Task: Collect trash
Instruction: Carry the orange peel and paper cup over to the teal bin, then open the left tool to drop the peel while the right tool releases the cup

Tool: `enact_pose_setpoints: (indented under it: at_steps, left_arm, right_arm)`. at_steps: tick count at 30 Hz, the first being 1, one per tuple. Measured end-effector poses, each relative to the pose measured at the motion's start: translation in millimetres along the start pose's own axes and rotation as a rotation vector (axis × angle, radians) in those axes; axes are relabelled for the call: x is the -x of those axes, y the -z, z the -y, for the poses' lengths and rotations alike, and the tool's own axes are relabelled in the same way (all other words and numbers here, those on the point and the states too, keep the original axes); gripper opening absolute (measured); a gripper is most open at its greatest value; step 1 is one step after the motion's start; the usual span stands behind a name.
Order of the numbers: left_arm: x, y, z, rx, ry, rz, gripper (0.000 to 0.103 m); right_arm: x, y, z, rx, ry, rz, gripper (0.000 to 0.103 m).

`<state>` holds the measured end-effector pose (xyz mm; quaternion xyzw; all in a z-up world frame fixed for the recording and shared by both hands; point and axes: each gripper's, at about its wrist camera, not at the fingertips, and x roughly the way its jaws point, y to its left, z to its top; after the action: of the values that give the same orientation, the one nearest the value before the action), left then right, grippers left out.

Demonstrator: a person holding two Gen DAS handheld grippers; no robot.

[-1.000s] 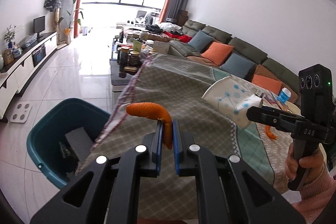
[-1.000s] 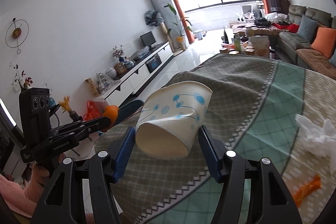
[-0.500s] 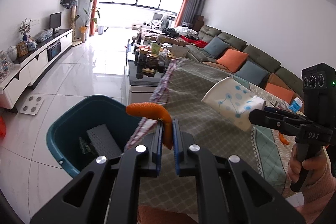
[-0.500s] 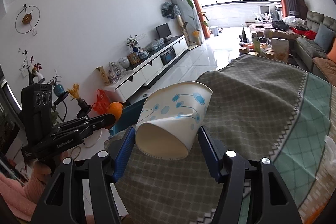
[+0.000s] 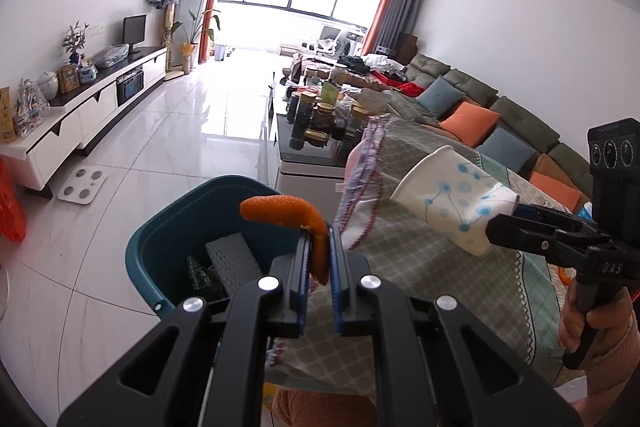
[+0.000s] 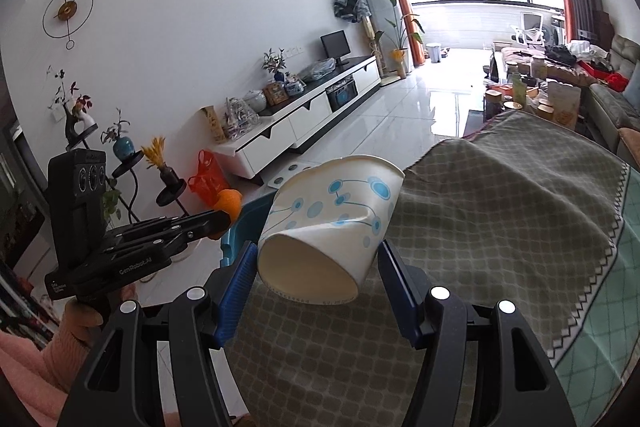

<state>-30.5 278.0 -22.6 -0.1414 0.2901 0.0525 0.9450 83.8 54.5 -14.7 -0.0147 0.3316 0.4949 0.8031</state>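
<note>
— Both tongs are loaded! Left gripper (image 5: 318,259) is clamped tight on a curl of orange peel (image 5: 286,213), jaws almost together, peel arching up and leftward out of the pads.

— And the right?

— Right gripper (image 6: 316,267) squeezes a white paper cup (image 6: 332,211) with blue dots, lying on its side, base toward the camera, one wall dented under the pads.

— Where's the bin?

— Teal bin (image 5: 176,231) sits on the floor, tucked against the table's corner. The peel's tip hangs over its open mouth in the left wrist view. A grey ridged block lies inside.

— Edges?

— Checked tablecloth (image 6: 520,211) droops over the table edge, its fringed hem hanging just beside the bin's rim. The cup is held above the cloth, near that edge.

— Room to move?

— Plenty: bare glossy floor tiles (image 5: 192,131) stretch left of the bin toward the white TV cabinet (image 5: 80,123).
</note>
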Motion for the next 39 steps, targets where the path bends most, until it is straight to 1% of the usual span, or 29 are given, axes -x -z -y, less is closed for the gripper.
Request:
enact_pose_setpoints:
  at_steps: [17,27,36,39]
  left_arm:
    - [-7.4,1.7,-26.9,0.050,-0.059,-0.017,0.010]
    - [-20.5,3.8,-42.2,0.087,-0.076,-0.043,0.010]
    - [-39.6,10.8,-56.3,0.123,-0.087,-0.085,0.010]
    - [-45.1,13.0,-59.7,0.134,-0.088,-0.098,0.011]
  right_arm:
    - [-35.1,-9.6,-15.6,0.048,-0.023,-0.063,0.062]
    - [-70.1,-17.0,-18.6,0.051,-0.036,-0.139,0.062]
    - [-98.3,-20.4,-17.5,0.020,-0.062,-0.194,0.062]
    - [-109.4,-21.2,-19.2,0.026,-0.068,-0.226,0.062]
